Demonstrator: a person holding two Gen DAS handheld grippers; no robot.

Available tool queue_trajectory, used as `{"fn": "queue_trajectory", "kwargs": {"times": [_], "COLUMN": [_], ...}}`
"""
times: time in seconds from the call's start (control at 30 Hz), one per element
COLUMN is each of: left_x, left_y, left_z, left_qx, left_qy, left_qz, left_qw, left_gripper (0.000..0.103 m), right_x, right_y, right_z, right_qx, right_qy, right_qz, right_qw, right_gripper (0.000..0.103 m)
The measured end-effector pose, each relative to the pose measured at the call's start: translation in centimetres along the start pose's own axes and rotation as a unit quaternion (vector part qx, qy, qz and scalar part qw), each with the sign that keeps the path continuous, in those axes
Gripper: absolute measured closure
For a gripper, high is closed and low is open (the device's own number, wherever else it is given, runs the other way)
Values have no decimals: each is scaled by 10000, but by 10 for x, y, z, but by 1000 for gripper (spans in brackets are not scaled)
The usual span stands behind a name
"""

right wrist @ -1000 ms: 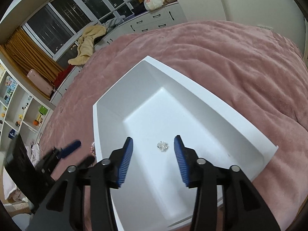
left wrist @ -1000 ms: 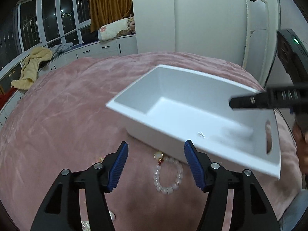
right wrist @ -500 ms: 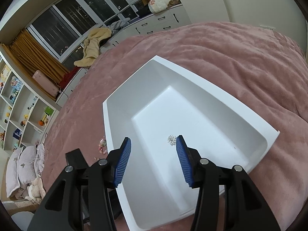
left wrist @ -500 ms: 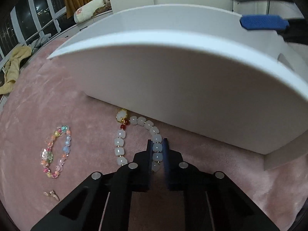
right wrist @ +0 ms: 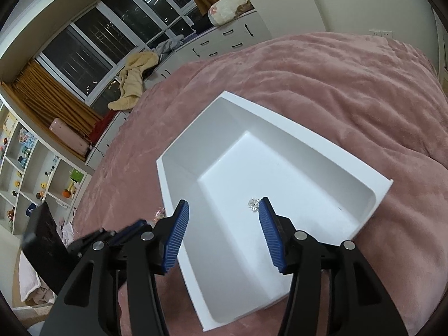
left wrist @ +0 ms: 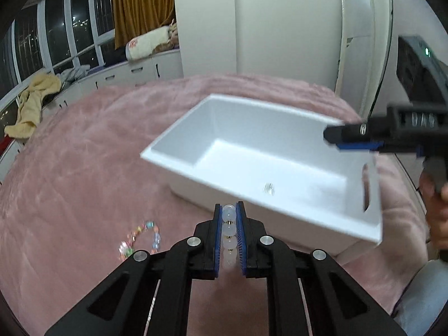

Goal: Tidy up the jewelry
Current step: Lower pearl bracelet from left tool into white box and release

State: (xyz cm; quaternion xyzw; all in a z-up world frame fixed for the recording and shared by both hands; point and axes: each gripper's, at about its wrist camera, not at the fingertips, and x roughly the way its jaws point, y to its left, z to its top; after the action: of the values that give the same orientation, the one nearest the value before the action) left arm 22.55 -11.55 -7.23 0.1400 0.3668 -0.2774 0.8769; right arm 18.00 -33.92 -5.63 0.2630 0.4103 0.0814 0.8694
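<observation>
Since half a second ago my left gripper (left wrist: pixel 229 210) has risen off the blanket (left wrist: pixel 84 151) with the white bracelet (left wrist: pixel 228 229) clamped between its blue pads, and now hovers just short of the bin's (left wrist: pixel 252 193) near wall. My right gripper (right wrist: pixel 222 218) hangs over the bin with its fingers spread apart and nothing between them, a small silver piece (right wrist: pixel 253 205) lying on the bin floor just beside its right pad (right wrist: pixel 271 238). On the blanket left of the bin lies the coloured bead bracelet (left wrist: pixel 141 238).
</observation>
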Motion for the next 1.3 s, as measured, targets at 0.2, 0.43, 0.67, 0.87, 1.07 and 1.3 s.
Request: {"fn": "queue_trajectory", "kwargs": {"times": [0.2, 0.43, 0.67, 0.87, 1.07, 1.3], "left_x": [-17, 8, 63, 70, 48, 13], "left_y": [-18, -41, -48, -43, -25, 30], "left_z": [38, 79, 78, 59, 49, 4], "left_qx": [224, 381, 189, -92, -322, -668], "left_qy": [-241, -171, 323, 347, 114, 6], "left_qz": [16, -16, -5, 101, 195, 563], "left_qw": [9995, 9991, 9993, 9993, 9992, 9962], "left_gripper": [88, 88, 88, 43, 25, 23], "right_x": [-22, -54, -65, -57, -52, -24], "right_y": [3, -13, -29, -29, -12, 43], "right_z": [0, -10, -30, -43, -41, -37], "right_qx": [-54, 5, 86, -19, -191, -816], "right_qy": [-198, -392, -363, -255, -259, -143], "right_qz": [-47, -184, -245, -253, -255, -223], "right_qw": [9998, 9991, 9990, 9994, 9992, 9963], "right_gripper": [39, 37, 34, 27, 26, 25]}}
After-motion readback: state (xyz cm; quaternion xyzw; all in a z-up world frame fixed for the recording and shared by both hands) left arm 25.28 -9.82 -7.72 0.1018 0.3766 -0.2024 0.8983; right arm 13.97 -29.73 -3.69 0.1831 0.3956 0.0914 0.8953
